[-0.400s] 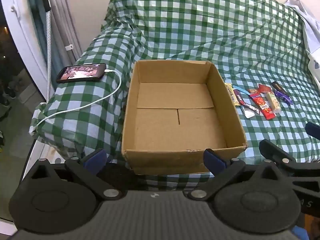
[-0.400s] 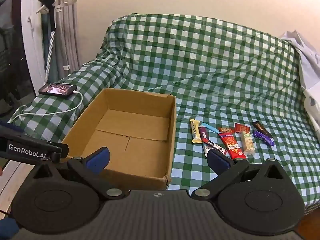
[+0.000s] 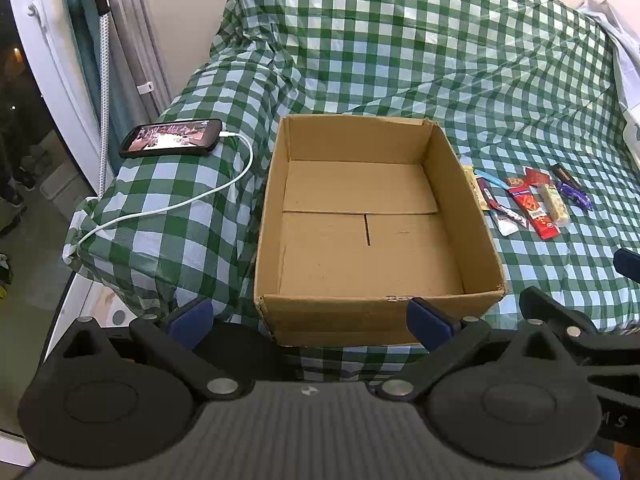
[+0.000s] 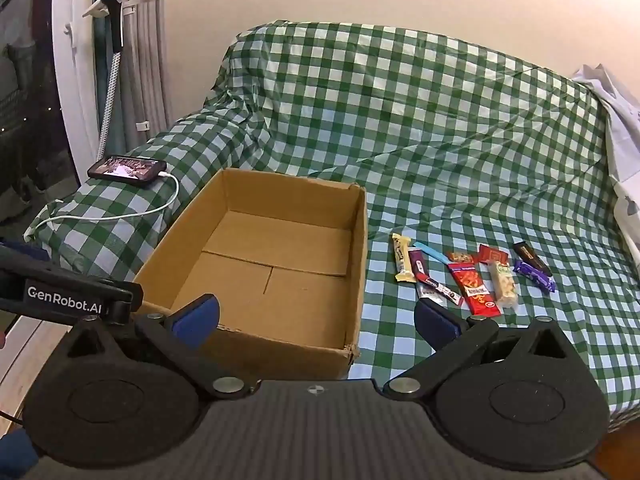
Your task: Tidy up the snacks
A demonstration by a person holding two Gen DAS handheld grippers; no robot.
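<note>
Claw, left: left claw point(image 3: 310, 316) is spread wide and grasps nothing; it hangs before the near wall of the cardboard box point(image 3: 376, 308)
Claw, right: right claw point(image 4: 316, 318) is also released and without load; it hangs at the near right corner of the box
Box: open on top, nothing inside; it rests on the checked sofa cover point(image 4: 440, 120)
Snacks: a small group of wrapped bars and sachets lies flat on the cover, just beside the right wall of the box; yellow bar point(image 4: 402, 263) is nearest the box, then red packet point(image 4: 474, 288), pale nut bar point(image 4: 503, 286) and purple candy point(image 4: 535, 275) farthest
Handling: probably light; the foil looks slippery and thin; the filling may crack if pressed hard
Where to hold: across the short width, at the middle of a bar; the cover under it is soft and may yield
Aside: phone point(image 3: 172, 143) with white cable point(image 3: 192, 200) lies left of the box
</note>
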